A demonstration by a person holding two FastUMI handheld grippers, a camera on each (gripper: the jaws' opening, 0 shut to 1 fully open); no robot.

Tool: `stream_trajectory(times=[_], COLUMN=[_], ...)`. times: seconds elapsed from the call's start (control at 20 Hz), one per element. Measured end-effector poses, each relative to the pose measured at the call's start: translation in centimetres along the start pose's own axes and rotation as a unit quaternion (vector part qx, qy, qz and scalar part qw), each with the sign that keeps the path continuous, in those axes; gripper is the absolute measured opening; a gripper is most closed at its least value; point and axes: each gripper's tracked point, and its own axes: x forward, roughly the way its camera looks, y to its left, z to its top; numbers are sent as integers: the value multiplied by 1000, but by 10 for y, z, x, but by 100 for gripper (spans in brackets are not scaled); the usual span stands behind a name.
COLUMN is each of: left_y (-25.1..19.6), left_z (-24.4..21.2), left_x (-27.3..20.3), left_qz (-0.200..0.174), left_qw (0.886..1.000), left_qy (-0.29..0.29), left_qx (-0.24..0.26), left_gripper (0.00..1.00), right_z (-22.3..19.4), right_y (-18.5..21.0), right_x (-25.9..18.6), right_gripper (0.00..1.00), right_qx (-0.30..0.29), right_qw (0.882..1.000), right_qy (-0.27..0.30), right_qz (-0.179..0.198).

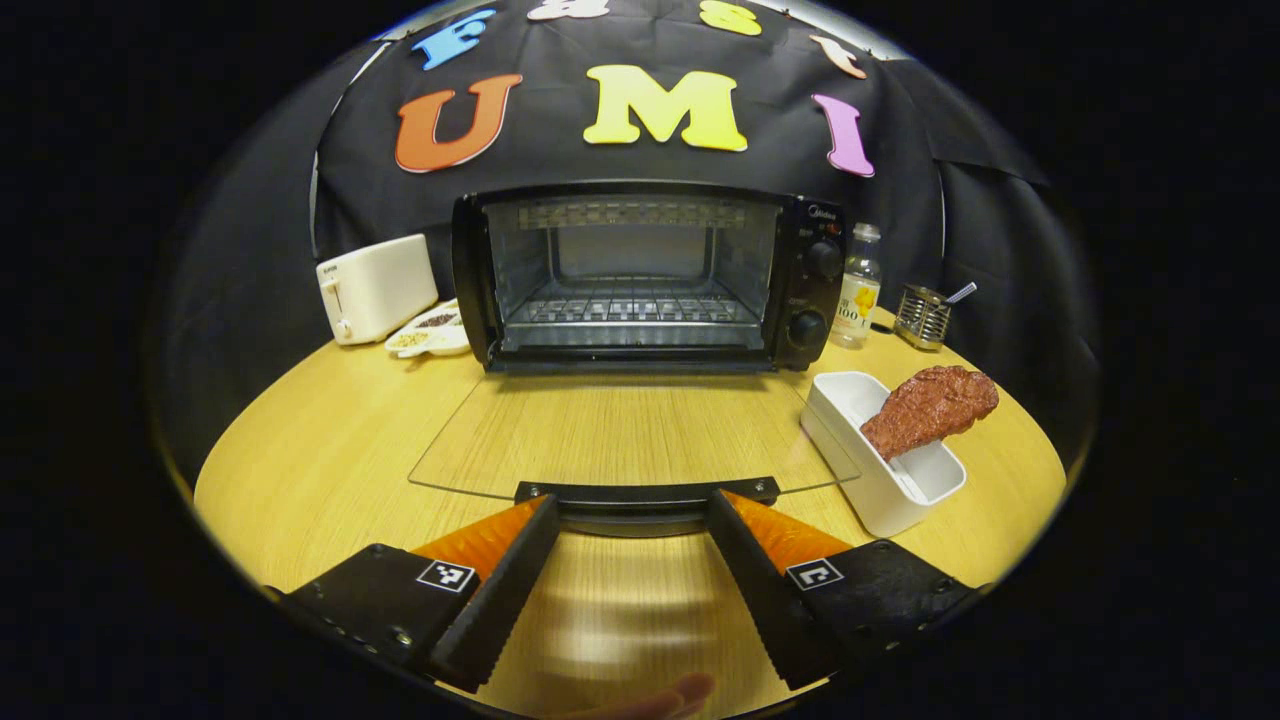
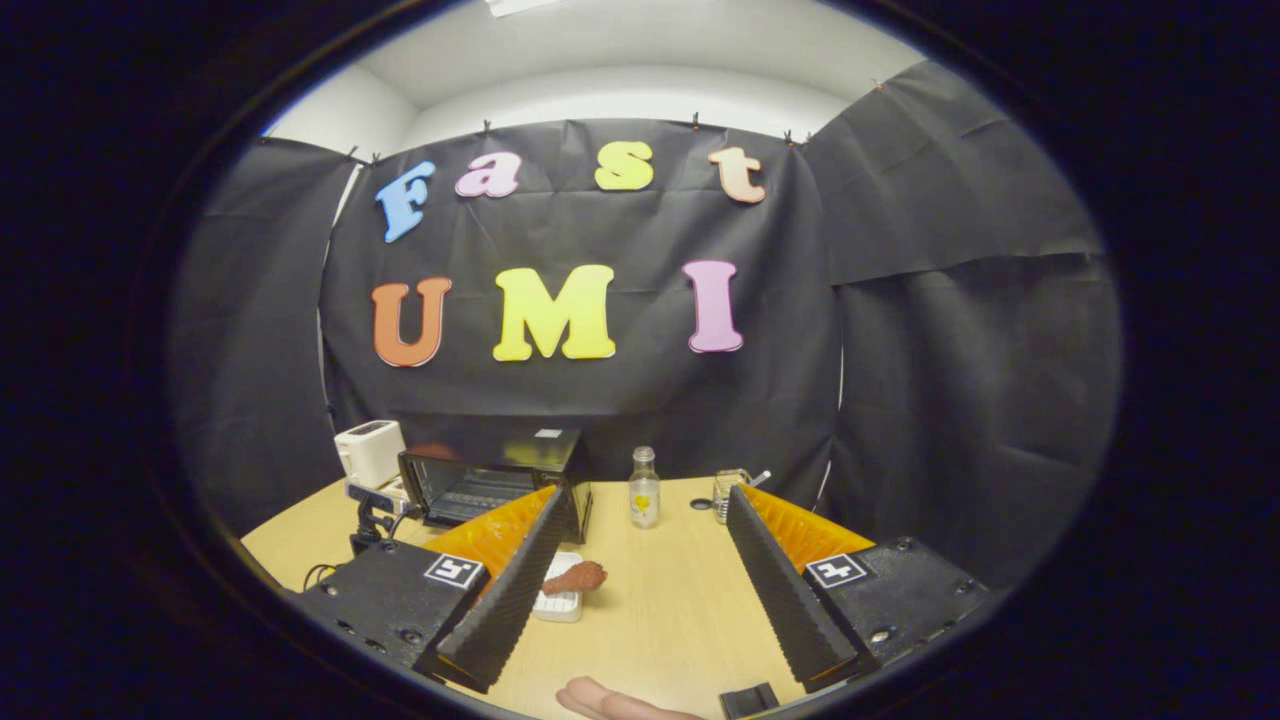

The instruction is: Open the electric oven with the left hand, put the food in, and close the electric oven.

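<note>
With the oven (image 1: pixel 640 275) door (image 1: pixel 630 435) lying flat, both the left gripper (image 1: pixel 633 520) and right gripper (image 2: pixel 640 520) spread empty while the meat (image 1: pixel 930 408), seemingly light and stiff, leans in its white tray (image 1: pixel 880 480), best pinched mid-slab

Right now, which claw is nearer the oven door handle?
Left. The left claw sits open right at the door handle; the right claw hangs open high above the table, well back from the oven.
</note>
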Motion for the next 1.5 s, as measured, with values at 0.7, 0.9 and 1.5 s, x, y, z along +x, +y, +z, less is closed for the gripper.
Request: stream_trajectory(times=[0.7,0.9,1.5], left_y=[21,31,67], left_z=[69,110,181], left_x=[-80,-135,-276], left_qz=[4,19,44], left_qw=[996,988,962], left_qy=[-82,-154,-268], left_qx=[-23,6,-14], left_gripper=[97,97,96], right_z=[-54,-84,-192], right_y=[-8,-6,28], right_x=[80,116,187], right_gripper=[100,100,81], right_qx=[-12,-16,229], right_qw=[994,985,875], right_qy=[109,168,386], right_qz=[-1,30,180])
